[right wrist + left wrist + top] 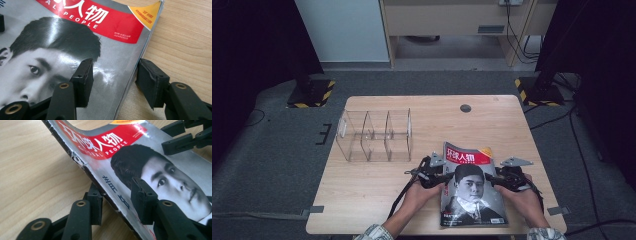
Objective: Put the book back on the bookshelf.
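the magazine [472, 187] lies on the table [362, 190] between the 2 grippers. the left gripper [117, 203] has its jaws around the spine edge, not pressing. the right gripper [113, 81] has its jaws wide around the opposite edge.

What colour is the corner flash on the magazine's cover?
Orange-yellow, a triangle at the top corner of the magazine; clearest in the right gripper view.

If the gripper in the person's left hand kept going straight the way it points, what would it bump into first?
Probably the magazine itself: the left gripper straddles its spine edge, so the cover lies right ahead. Farther along that line is the right gripper, though depth is hard to judge.
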Tool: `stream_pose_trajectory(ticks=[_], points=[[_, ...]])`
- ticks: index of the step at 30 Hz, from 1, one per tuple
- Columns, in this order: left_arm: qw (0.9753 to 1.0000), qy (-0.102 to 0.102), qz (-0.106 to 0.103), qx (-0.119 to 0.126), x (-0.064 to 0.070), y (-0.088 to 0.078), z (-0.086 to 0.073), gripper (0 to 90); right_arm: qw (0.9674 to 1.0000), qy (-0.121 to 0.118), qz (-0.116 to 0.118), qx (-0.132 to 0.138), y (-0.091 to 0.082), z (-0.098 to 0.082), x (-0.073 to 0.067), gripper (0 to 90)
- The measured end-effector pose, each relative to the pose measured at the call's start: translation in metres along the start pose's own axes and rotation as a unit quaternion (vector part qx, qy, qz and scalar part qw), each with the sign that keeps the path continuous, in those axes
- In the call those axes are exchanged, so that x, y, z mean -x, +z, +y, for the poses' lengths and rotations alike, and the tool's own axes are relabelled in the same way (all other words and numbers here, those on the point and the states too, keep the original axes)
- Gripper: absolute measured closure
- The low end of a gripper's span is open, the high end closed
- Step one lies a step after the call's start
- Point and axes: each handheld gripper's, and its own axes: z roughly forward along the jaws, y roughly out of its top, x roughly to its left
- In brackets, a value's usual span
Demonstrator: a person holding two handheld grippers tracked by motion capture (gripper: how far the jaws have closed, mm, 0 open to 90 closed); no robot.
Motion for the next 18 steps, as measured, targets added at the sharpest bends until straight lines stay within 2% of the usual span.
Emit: stream_pose_trajectory(ticks=[7, 18], points=[[1.0000, 0.006, -0.001, -0.004, 0.000, 0.003, 0.004, 64.5, 1.0000, 0.001, 0.000, 0.002, 0.000, 0.000, 0.000, 48.1], [1.0000, 0.004, -0.002, -0.001, 0.000, 0.005, 0.013, 65.4, 1.0000, -0.002, 0.001, 0.003, 0.000, 0.000, 0.001, 48.8]])
